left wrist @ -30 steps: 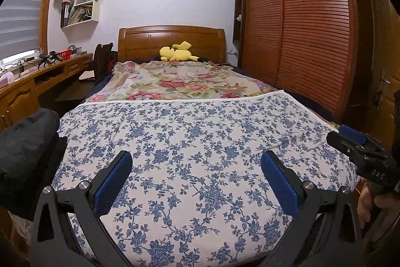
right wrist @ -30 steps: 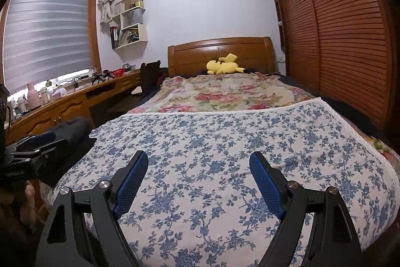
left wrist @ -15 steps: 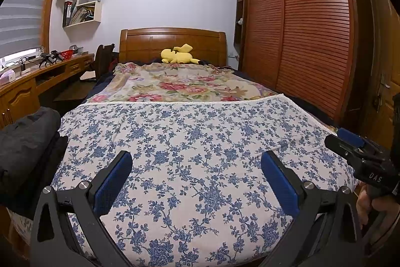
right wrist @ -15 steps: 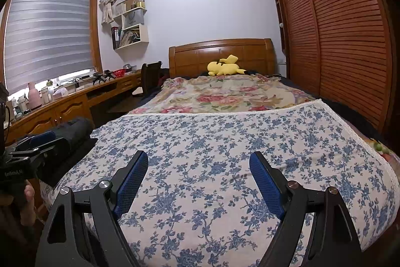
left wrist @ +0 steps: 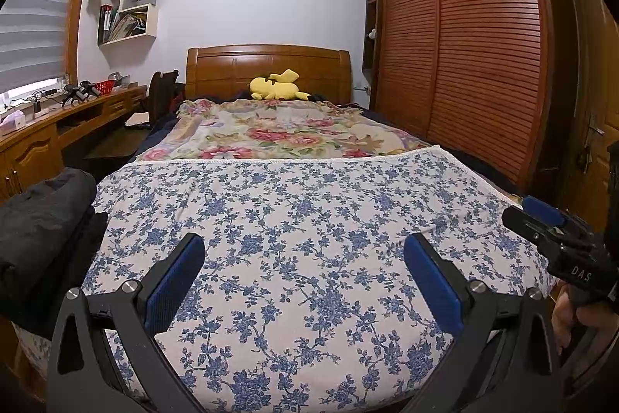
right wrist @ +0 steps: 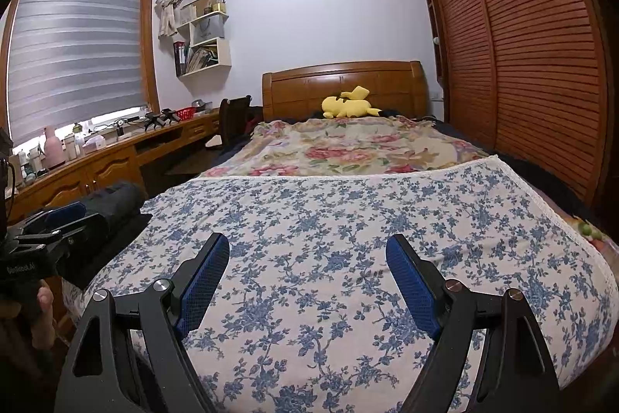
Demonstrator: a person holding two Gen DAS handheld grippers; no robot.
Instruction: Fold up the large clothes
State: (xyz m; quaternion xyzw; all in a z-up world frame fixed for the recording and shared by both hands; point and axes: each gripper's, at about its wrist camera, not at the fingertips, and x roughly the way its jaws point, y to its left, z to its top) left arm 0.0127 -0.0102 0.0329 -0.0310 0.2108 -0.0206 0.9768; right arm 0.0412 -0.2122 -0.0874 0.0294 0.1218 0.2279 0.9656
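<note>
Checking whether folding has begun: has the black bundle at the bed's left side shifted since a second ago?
No. The black bundle lies at the same spot against the blue floral sheet; only the view shifted slightly.

The near edge of the blue-flowered sheet runs out of both pictures at the bottom, behind the grippers' black frames. The dark folded garment at the near left is cut off by the left wrist picture's left edge. The small things on the tabletop under the window are too small to name, and the books on the wall shelf cannot be read.
</note>
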